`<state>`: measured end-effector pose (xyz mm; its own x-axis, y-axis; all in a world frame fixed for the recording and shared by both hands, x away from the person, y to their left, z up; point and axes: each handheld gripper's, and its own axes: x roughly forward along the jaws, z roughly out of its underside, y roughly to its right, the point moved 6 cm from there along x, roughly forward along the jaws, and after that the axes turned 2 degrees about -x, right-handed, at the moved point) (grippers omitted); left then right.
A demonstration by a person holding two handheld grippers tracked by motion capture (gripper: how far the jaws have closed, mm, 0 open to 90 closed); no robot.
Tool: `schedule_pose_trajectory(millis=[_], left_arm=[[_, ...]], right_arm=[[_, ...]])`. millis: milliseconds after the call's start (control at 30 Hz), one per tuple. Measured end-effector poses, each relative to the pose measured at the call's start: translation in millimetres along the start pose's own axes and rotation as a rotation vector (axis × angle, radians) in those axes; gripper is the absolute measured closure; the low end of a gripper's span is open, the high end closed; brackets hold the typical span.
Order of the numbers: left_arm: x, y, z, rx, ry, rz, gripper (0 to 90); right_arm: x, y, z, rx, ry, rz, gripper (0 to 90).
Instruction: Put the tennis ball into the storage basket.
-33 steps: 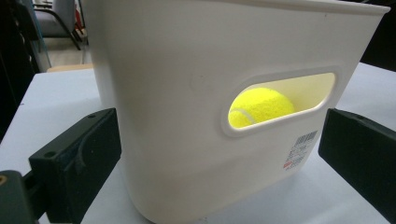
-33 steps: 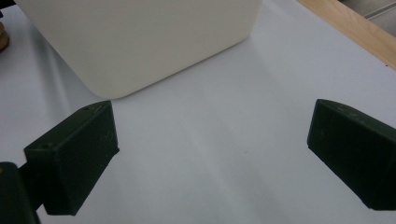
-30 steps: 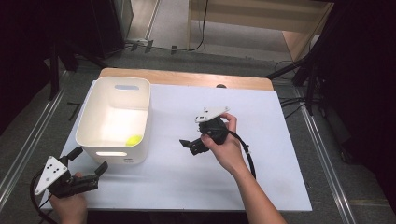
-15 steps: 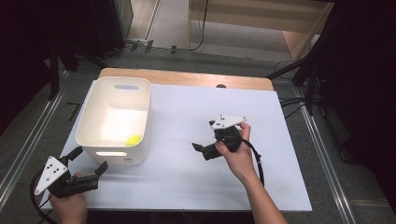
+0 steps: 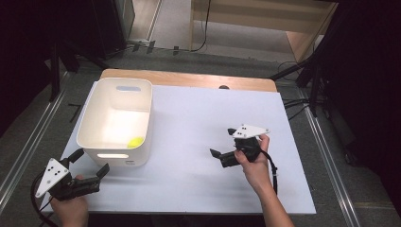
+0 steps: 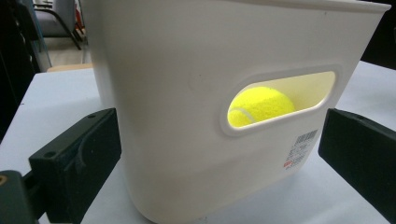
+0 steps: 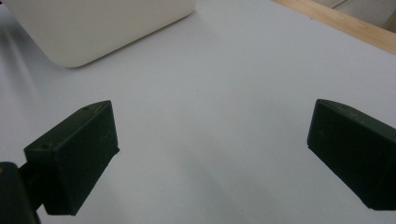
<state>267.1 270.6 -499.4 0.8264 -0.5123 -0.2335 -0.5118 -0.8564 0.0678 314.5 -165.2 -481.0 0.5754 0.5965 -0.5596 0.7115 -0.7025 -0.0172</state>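
Observation:
A white plastic bin stands on the left of the white table. A yellow tennis ball lies inside it at the near right corner. The ball shows through the handle slot of the bin in the left gripper view. My left gripper is open at the table's near left corner, its jaws pointing at the bin's near wall, nothing between them. My right gripper is open over the bare tabletop right of centre, pointing left toward the bin. Its jaws hold nothing.
The white tabletop lies on a wooden board whose edge shows at the back. Dark stands and cables surround the table on the floor.
My right gripper has drawn back from the middle of the table toward the near right, staying open. The left gripper and the bin have not moved.

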Motion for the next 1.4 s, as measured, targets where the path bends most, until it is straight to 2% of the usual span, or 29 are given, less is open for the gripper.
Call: schedule_pose_trajectory(millis=[800, 1400], left_arm=[[0.1, 0.5, 0.1, 0.002, 0.002, 0.001, 0.0], [0.0, 0.7, 0.2, 0.004, 0.001, -0.001, 0.0]], right_arm=[[-40.5, 29.1, 59.7, 0.112, 0.063, 0.097, 0.7], [-73.3, 43.3, 102.2, 0.196, 0.096, 0.162, 0.7]])
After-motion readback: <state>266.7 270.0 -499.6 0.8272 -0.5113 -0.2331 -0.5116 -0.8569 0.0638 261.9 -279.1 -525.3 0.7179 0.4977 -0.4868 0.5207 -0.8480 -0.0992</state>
